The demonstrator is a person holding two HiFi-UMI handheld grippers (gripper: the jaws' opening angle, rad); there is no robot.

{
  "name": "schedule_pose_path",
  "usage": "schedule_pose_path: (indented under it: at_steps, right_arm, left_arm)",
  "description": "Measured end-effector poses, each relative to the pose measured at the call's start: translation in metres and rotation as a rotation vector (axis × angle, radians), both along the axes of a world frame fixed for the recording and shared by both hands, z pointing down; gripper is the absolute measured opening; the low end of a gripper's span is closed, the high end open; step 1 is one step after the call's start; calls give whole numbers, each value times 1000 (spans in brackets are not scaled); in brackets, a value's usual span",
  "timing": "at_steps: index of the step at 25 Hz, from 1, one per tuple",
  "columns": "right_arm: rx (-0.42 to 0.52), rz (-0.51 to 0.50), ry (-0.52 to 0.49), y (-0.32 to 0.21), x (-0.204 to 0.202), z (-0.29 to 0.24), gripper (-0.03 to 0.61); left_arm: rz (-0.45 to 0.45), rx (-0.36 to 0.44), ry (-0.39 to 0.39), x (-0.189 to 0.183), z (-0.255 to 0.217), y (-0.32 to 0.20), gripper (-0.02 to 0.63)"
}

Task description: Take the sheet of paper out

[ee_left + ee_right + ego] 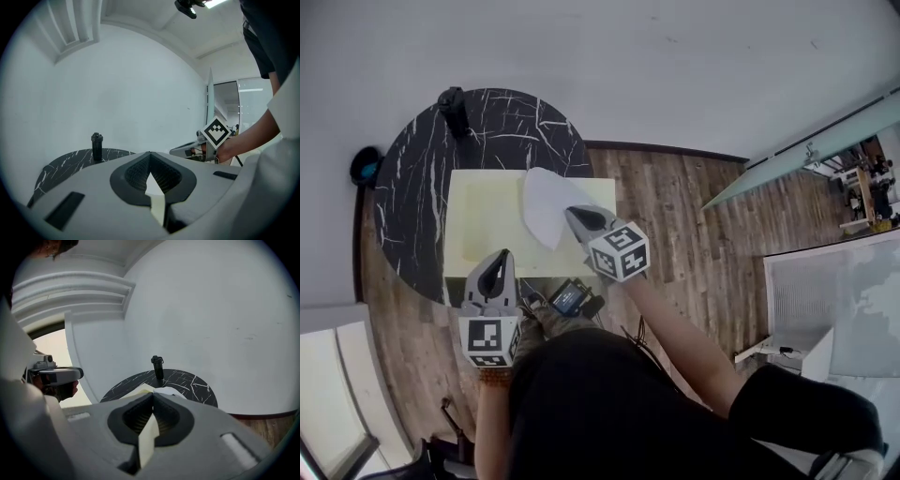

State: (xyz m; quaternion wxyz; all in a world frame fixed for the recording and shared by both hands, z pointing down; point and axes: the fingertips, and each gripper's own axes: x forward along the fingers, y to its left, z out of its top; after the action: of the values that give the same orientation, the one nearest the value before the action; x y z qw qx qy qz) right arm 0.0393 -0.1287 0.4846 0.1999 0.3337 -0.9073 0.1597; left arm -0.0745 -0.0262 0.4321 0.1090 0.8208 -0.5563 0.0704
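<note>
A: Where is the sheet of paper [546, 200] now?

B: On the right half of the pale yellow folder [486, 220], which lies flat on the black marbled table [417, 187]. The sheet bows upward, and its near right edge is raised off the folder.

A: What's holding it up?

B: The right gripper [574, 214]. Its own view shows the jaws clenched with a pale strip pinched between them, and the head view puts its tip right on that raised edge. I read that as a grasp on the sheet.

A: And the left gripper [498, 256]?

B: Also clenched. Its jaws meet on a thin yellowish edge, and the head view has it at the folder's near left side, so it looks to be pinning the folder.

A: So which step are we in?

B: The pull itself, I'd say: one tong anchors and the other draws. I can't tell whether the sheet's far edge is tucked under anything.

A: What does the next move call for?

B: The right gripper should carry the sheet up and toward the near right, clear of the folder, while the left keeps the folder down. It should go slowly, because the paper is thin and could crease at the pinch. The small dark canister [452, 103] at the far edge is well clear of that path
</note>
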Motion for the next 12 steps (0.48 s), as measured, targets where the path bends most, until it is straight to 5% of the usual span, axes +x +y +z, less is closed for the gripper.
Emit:
schedule_pose_path:
  at_steps: [6,12]
  right_arm:
    - [74,-5,34,33,-12,-38,-2]
    - [194,72,-123,49,-15,-111,-2]
  left_arm:
    - [-23,79,4,-6,-3,26,-2]
    - [-71,125,75,-8,-49,30,-2]
